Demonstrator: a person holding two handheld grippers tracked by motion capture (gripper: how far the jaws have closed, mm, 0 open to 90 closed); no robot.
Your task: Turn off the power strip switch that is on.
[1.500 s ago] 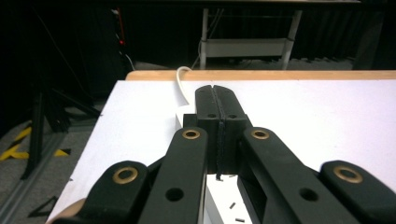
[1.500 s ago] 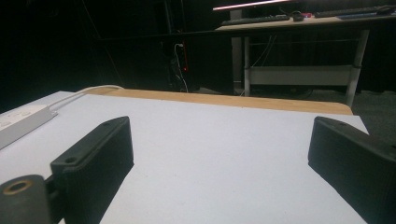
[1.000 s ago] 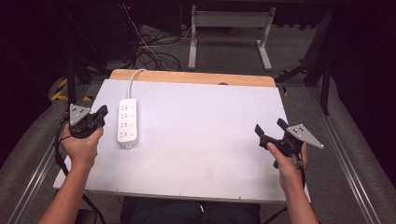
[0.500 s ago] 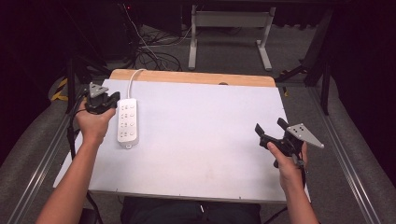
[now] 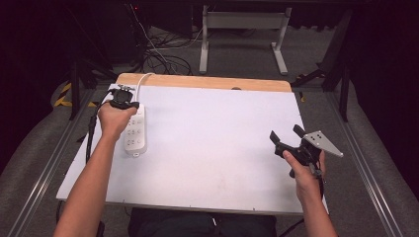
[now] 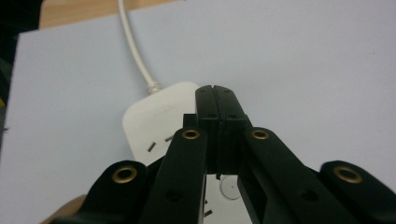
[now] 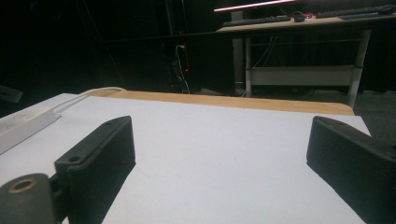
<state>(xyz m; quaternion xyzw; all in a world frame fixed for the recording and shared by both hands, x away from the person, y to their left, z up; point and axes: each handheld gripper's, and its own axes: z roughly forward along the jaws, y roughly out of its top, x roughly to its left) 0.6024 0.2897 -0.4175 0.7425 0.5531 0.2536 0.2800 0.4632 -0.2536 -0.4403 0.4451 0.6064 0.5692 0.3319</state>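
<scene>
A white power strip (image 5: 134, 136) lies on the left of the white table top (image 5: 217, 143), its white cable (image 5: 142, 81) running off the far edge. My left gripper (image 5: 120, 95) hovers over the strip's far end, jaws shut with nothing between them. In the left gripper view the closed fingertips (image 6: 215, 100) point at the strip's cable end (image 6: 156, 121) and cable (image 6: 133, 51). My right gripper (image 5: 285, 134) is held above the table's right side, jaws wide open and empty. The right gripper view has the strip (image 7: 23, 127) at the far left, beyond the left fingertip (image 7: 100, 149).
A wooden strip (image 5: 202, 81) edges the far side of the table. Beyond it stand a white desk frame (image 5: 242, 34) and tangled floor cables (image 5: 163, 54). Metal rails (image 5: 44, 163) run along both sides of the table.
My left hand has moved away from the near left of the table toward the far end of the power strip. The right hand has stayed in place.
</scene>
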